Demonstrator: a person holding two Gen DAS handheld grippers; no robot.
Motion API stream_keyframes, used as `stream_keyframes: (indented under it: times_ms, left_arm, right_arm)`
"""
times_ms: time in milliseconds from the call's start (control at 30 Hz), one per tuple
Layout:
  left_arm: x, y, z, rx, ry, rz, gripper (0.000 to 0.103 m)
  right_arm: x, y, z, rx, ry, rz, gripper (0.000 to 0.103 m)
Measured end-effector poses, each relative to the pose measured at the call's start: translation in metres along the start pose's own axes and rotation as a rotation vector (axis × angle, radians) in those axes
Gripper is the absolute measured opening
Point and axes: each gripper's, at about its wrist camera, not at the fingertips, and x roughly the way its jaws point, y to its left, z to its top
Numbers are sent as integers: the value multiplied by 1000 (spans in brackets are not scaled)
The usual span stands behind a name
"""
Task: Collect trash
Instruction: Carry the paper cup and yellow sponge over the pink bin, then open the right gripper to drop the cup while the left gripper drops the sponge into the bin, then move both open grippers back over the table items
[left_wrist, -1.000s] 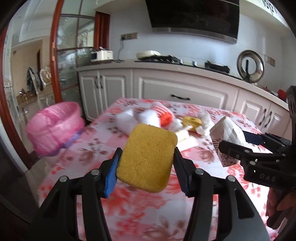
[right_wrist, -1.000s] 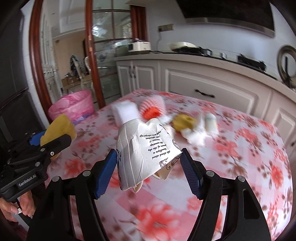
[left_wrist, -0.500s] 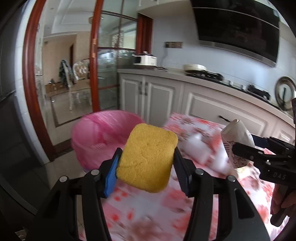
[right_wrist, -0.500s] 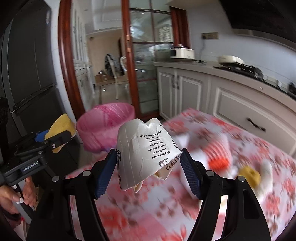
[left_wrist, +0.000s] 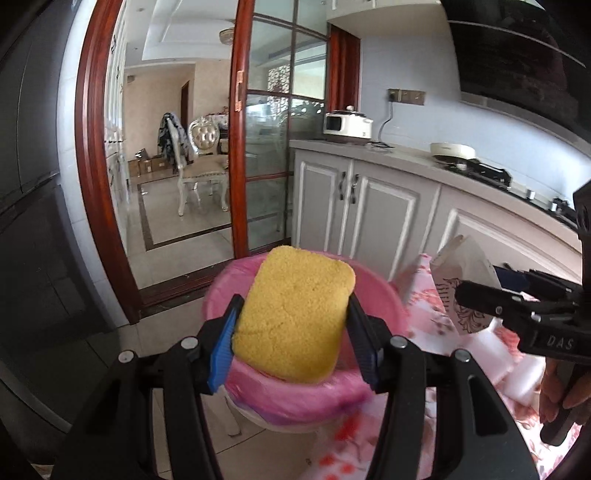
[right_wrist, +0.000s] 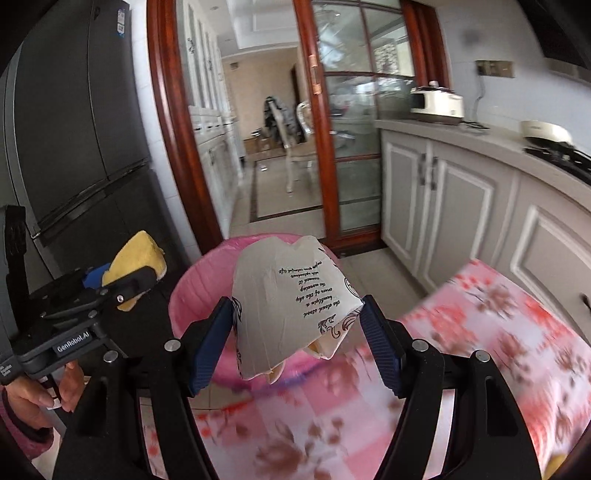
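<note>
Taking the pink-lined bin as the mark: on its left side the left gripper is clamped on a yellow sponge, held in front of the bin's mouth and not yet let go; to the right the right gripper pinches a crumpled paper cup above the near rim, also unreleased; further right, on the floral tablecloth, white scraps lie uncollected, so both drops and more pickups look left to do
</note>
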Motion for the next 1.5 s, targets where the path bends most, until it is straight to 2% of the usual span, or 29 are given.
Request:
stream_keyframes:
  times_ms: [200,433,567,600,733,833,1100,1200,1367,1500]
  left_arm:
    - [44,15,11,-17,39,28,56]
    - [83,26,11,-42,68,51,60]
    - [90,33,8,-72,64,76,78]
    - [91,34,7,-80,62,77,79]
    - [88,31,5,-84,66,84,79]
    - [71,26,2,-99,53,78,79]
    - [5,-8,-16,-126,1,46,98]
    - [-19,-27,-32,-125,3,29,98]
    - [-43,-70,-63,-113,57,-43,98]
    - [-57,-120,-87,-27,91,-104,98]
  right_arm:
    - [55,-9,14,-22,46,37,68]
    - [92,-18,14,-20,76,74,69]
    - [90,-24,12,-10,62,77,73]
    - [88,-25,12,-6,58,75,73]
    - [67,-31,6,15,43,56,73]
    - [40,-29,-2,19,30,29,73]
    - [-53,-24,-48,53,5,-77,78]
    - [-89,-23,-73,62,10,-126,80]
    - [-145,-32,-120,98,20,-216,82]
    - [-181,-45,-155,141,30,-300,84]
